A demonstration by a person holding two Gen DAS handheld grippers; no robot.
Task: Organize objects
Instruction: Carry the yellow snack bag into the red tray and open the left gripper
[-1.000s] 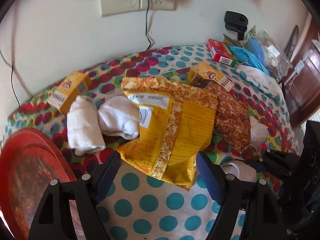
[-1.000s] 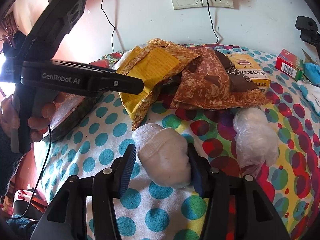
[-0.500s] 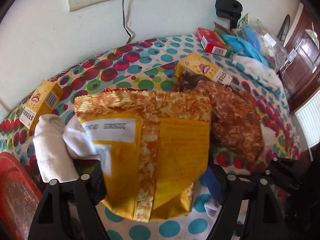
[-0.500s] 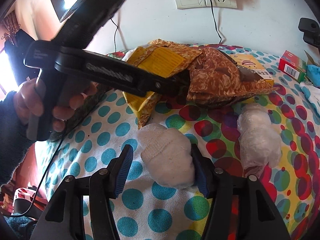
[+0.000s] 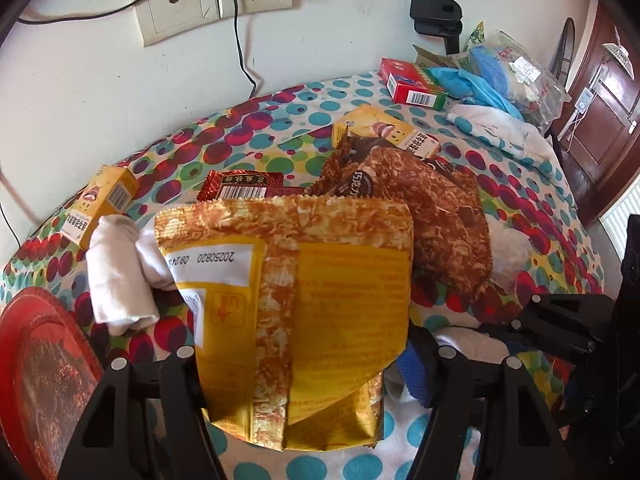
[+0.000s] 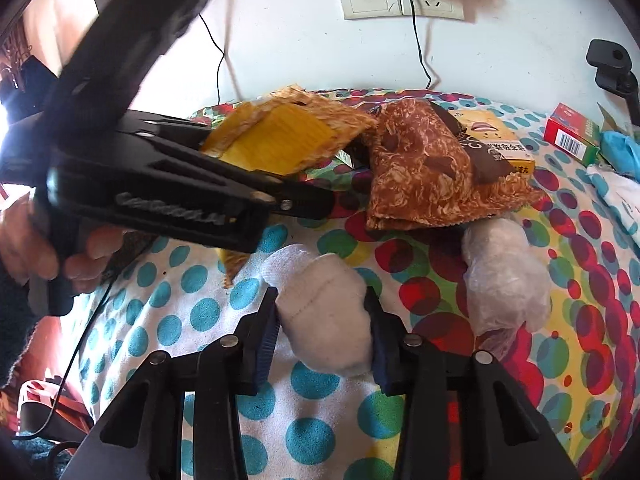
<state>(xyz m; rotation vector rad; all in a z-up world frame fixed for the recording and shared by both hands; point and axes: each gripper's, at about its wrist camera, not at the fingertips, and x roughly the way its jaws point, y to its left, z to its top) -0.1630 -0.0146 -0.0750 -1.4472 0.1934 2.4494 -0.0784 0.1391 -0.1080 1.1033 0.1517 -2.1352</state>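
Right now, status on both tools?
Left tool closing around the yellow bag, bag lifted. Right tool closing on the white sock. Brown bag right beside the yellow one.

— What sits between the fingers of the left gripper [image 5: 308,364]?
— A yellow snack bag [image 5: 296,304]; the jaws have just been closing and stand wide on either side of it.
— And around it?
— White rolled socks [image 5: 120,276] touching it at nine o'clock, a brown snack bag [image 5: 432,204] at two o'clock, a red plate [image 5: 36,368] at eight o'clock, all on the dotted tablecloth [image 5: 532,216].
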